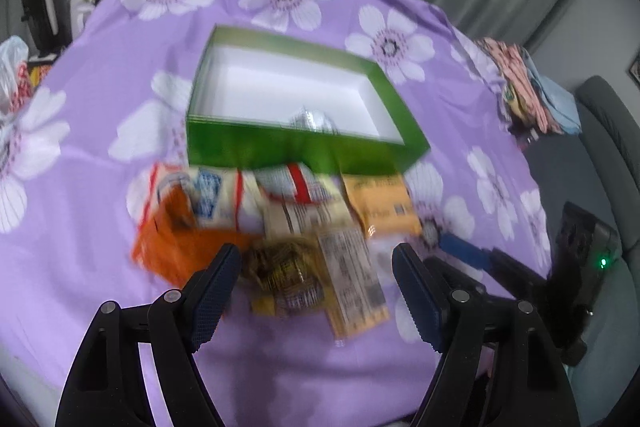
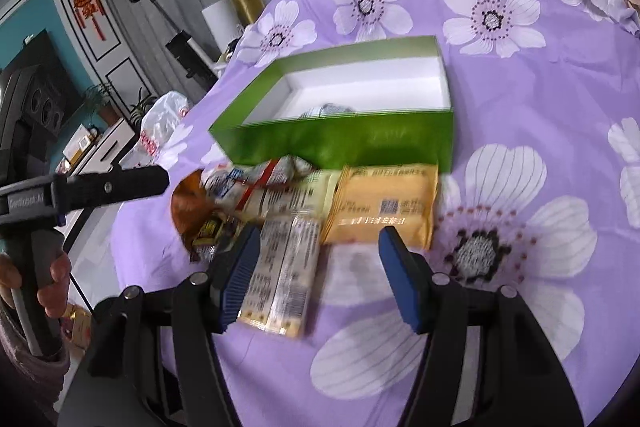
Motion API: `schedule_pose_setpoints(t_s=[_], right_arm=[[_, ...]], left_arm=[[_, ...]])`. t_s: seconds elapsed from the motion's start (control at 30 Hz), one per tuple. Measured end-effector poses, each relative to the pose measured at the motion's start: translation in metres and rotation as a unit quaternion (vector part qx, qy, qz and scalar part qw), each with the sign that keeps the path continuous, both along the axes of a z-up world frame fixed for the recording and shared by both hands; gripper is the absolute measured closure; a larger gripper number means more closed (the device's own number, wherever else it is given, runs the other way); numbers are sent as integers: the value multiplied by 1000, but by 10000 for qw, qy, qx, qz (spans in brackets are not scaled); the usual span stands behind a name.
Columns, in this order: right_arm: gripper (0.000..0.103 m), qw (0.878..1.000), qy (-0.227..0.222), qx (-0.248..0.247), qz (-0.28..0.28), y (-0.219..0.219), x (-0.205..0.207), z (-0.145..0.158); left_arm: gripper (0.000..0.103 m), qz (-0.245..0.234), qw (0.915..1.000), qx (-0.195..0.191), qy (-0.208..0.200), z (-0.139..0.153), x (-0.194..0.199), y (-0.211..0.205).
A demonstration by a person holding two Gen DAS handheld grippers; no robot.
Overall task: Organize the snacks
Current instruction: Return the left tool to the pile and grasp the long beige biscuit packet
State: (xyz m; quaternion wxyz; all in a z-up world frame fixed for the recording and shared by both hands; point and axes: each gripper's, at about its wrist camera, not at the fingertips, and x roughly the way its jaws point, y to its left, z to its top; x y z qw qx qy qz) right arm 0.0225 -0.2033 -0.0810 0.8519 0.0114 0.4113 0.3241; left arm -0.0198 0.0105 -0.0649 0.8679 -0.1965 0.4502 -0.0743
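Snacks (image 2: 320, 211) lie heaped on the purple flowered tabletop (image 2: 560, 87), touching the near wall of the green box (image 2: 340, 143).

In the right wrist view the heap sits at the centre, the box at 12 o'clock from it with one small silvery packet (image 2: 326, 111) inside. A yellow packet (image 2: 384, 207) is at the heap's 3 o'clock side, a long pale packet (image 2: 284, 275) at 6 o'clock, an orange bag (image 2: 188, 207) at 9 o'clock. The right hand-held gripper (image 2: 316, 275) hangs above the long packet with its jaws moderately wide, gripping nothing. The left hand-held gripper (image 1: 316, 291) likewise stands moderately wide and empty over the heap's near edge; a person's hand (image 2: 52, 287) holds its handle.
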Motion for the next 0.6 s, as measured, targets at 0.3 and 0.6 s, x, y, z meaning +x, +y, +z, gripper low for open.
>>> schedule_pose_setpoints(t_s=[0.3,0.6], right_arm=[[40,9991,163,-170,344,1,-25,-18],[42,9977,486,-293,375,-5,-26,-42]], left_arm=[[25,-729,9939,-571,591,-37,-16,-38],[25,-607,9929,-645,793,-59,-2,-48]])
